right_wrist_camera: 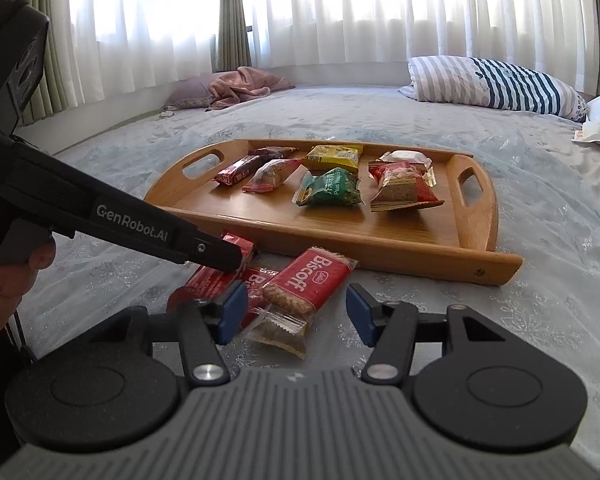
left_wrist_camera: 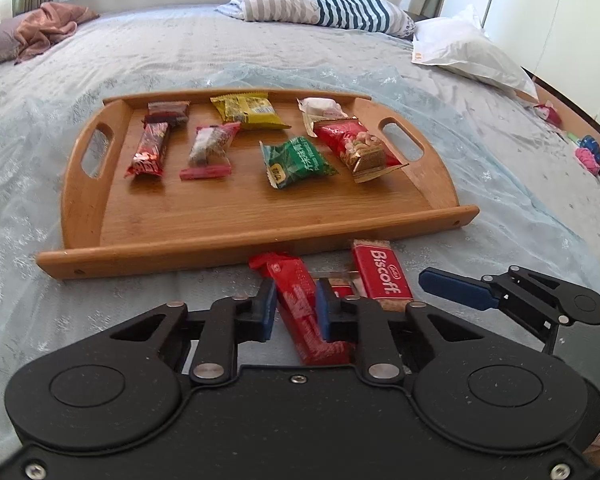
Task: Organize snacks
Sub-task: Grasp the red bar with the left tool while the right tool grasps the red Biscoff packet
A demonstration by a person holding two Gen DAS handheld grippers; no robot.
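Observation:
A wooden tray (left_wrist_camera: 228,220) on the bed holds several snack packets, among them a green packet (left_wrist_camera: 296,162) and a yellow packet (left_wrist_camera: 246,110). In front of the tray lie a red snack bar (left_wrist_camera: 300,300) and Biscoff packets (left_wrist_camera: 380,276). My left gripper (left_wrist_camera: 295,312) is shut on the red snack bar (right_wrist_camera: 220,276) on the bedspread. My right gripper (right_wrist_camera: 296,316) is open, its fingers either side of the top Biscoff packet (right_wrist_camera: 312,280), low over the bed. The tray also shows in the right wrist view (right_wrist_camera: 380,248).
A striped pillow (left_wrist_camera: 324,4) and a white pillow (left_wrist_camera: 472,52) lie at the far side. A pink cloth (left_wrist_camera: 48,28) lies far left. Small toys (left_wrist_camera: 586,152) sit at the bed's right edge. A hand (right_wrist_camera: 4,280) holds the left gripper.

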